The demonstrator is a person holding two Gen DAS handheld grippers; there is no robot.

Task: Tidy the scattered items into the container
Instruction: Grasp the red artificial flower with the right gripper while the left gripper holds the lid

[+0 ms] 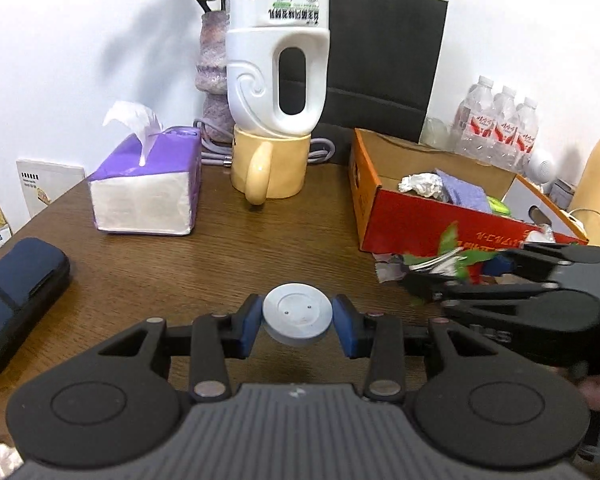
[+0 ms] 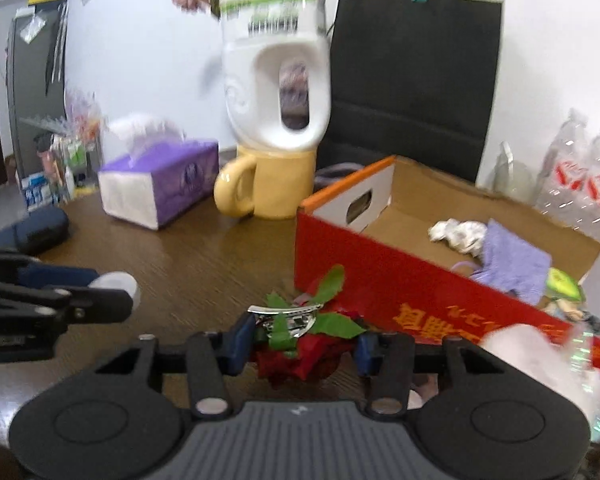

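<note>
My left gripper [image 1: 298, 326] is shut on a round pale grey disc [image 1: 298, 314], held over the brown table [image 1: 204, 264]. My right gripper [image 2: 302, 346] is shut on a red artificial flower with green leaves and a silver clip [image 2: 300, 332], close to the near wall of the red cardboard box [image 2: 384, 276]. The box [image 1: 428, 222] holds a crumpled white paper [image 2: 458, 234], a purple cloth [image 2: 516, 266] and a small green item [image 2: 562, 282]. The right gripper with the flower also shows in the left wrist view [image 1: 452, 266].
A purple tissue box [image 1: 148, 188], a yellow mug [image 1: 272, 168] with a white jug [image 1: 278, 56] upended on it, a vase [image 1: 214, 76] and a black paper bag [image 1: 380, 64] stand at the back. A dark case [image 1: 16, 296] lies left. Water bottles [image 1: 496, 128] stand behind the box.
</note>
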